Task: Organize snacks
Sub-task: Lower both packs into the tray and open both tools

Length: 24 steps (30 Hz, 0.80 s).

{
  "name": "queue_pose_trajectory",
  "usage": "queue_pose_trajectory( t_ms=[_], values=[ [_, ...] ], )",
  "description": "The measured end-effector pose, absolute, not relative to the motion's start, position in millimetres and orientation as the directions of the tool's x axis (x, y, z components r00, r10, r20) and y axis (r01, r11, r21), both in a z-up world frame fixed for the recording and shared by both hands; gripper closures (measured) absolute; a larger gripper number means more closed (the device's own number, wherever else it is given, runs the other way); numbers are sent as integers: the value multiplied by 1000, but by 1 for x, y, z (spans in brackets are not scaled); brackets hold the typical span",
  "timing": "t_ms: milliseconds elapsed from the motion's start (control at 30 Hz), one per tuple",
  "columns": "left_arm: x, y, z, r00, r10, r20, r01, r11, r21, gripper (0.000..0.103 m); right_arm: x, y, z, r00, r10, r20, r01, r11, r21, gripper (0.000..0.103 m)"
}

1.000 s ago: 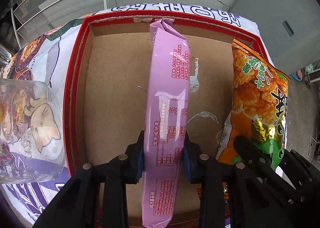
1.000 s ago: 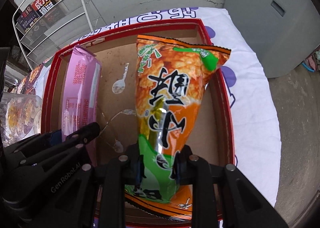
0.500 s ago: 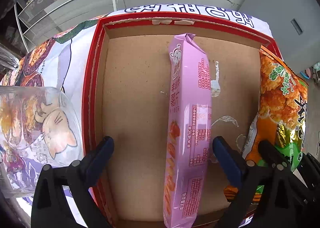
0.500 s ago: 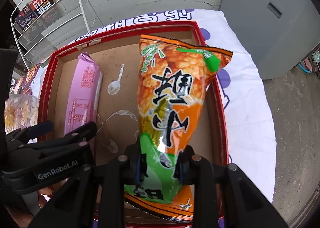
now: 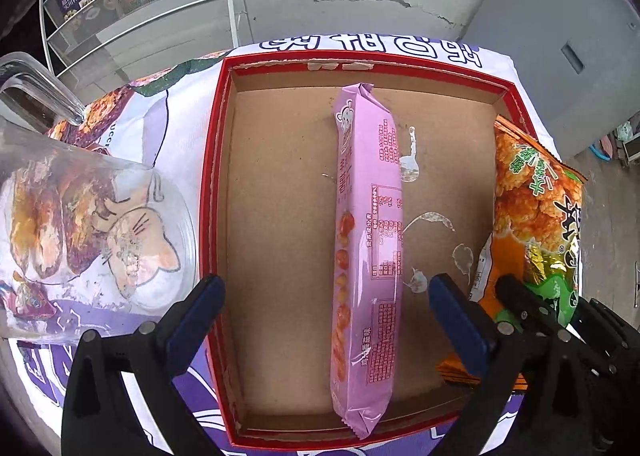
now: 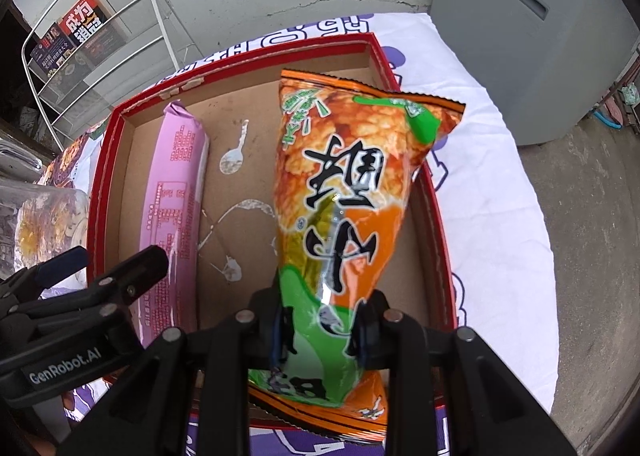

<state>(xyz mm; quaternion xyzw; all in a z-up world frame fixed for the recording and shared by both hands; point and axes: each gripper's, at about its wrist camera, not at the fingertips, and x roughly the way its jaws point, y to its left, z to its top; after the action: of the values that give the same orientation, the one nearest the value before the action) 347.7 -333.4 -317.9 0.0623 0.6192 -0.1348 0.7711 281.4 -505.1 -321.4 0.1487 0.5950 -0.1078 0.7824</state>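
Our left gripper (image 5: 326,320) hangs with fingers apart over the pink pack (image 5: 366,256) lying in the box (image 5: 212,176). Our right gripper (image 6: 320,330) clamps the orange bag (image 6: 352,192) at the box's right side.

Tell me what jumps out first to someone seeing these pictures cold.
The orange-and-green snack bag dominates the right wrist view, pinched at its lower end by the right hand-held gripper over the right side of the red-rimmed cardboard tray. Next comes the long pink snack packet lying in the tray's middle, between the open fingers of the left hand-held gripper.
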Motion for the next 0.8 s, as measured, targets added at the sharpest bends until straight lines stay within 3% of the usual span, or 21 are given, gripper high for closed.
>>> queue_pose_trajectory(
  t_ms=[67,167,233,467,800],
  values=[
    [344,-332,-317,205,-128,-970,294,954,-64,0,279,-506,-322,271,9,-962,354,929,109,73],
    [339,-331,-316,213,-134,-968,296,953,-67,0,275,-510,-314,310,-6,-951,367,923,114,59],
    [338,-330,-315,210,-148,-966,290,954,-83,0,274,-511,-310,316,-23,-948,365,926,99,56],
    [330,-328,-299,235,-191,-953,283,951,-120,0,264,-504,-285,358,-99,-928,374,926,46,54],
    [300,-292,-250,329,-285,-900,228,949,-217,0,233,-473,-226,521,-198,-830,368,930,9,54]
  ],
)
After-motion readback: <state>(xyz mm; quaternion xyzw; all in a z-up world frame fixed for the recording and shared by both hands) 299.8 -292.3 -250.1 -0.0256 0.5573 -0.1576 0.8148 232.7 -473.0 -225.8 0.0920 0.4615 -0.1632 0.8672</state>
